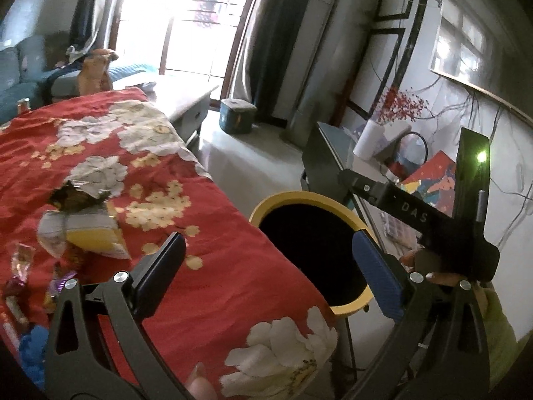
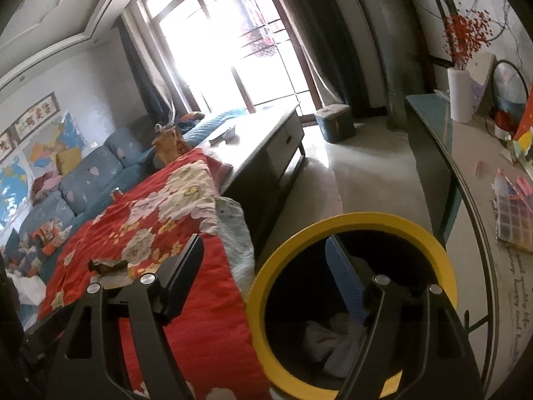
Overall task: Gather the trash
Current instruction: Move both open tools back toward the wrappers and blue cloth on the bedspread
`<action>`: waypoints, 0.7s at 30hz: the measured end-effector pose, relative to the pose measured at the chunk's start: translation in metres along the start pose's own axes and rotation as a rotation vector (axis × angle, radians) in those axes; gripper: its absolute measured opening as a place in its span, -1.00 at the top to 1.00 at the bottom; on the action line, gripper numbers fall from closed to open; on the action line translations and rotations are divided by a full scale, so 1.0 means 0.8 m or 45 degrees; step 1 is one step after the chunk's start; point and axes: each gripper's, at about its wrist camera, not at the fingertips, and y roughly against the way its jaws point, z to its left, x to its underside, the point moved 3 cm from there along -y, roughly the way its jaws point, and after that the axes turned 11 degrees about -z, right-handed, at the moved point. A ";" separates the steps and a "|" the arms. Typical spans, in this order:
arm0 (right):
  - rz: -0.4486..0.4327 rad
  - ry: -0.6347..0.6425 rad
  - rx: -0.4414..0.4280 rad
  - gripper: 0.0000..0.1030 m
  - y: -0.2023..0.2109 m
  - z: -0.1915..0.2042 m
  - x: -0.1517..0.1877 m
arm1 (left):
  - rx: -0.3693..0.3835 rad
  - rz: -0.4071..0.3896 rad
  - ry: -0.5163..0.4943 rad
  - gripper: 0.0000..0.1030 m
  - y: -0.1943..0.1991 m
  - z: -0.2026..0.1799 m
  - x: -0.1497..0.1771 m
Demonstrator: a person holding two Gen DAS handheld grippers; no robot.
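A yellow-rimmed black trash bin [image 1: 299, 200] stands beside a table covered with a red floral cloth [image 1: 213, 233]; it also shows in the right wrist view [image 2: 366, 221], with crumpled white paper [image 2: 329, 343] at its bottom. Snack wrappers [image 1: 83, 230] and candy wrappers [image 1: 23, 260] lie on the cloth at the left. My left gripper [image 1: 266, 266] is open and empty, over the table edge and the bin's rim. My right gripper [image 2: 266, 273] is open and empty, its right finger over the bin's mouth. A torn wrapper [image 2: 106, 265] lies on the cloth just left of it.
A grey low table [image 2: 260, 140] stands beyond the red cloth. A blue sofa [image 2: 90, 170] runs along the left wall. A teal box [image 1: 236, 115] sits on the floor by the window. A glass-topped sideboard [image 2: 473, 173] with a white vase [image 2: 461, 96] lines the right wall.
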 end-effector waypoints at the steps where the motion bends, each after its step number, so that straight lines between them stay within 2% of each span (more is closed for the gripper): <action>1: -0.001 0.005 -0.005 -0.43 0.000 0.003 -0.001 | -0.006 -0.007 -0.001 -0.78 0.003 0.002 -0.001; 21: -0.017 0.123 -0.114 -0.55 0.010 0.078 0.003 | -0.156 -0.179 -0.001 -0.78 0.071 0.047 -0.021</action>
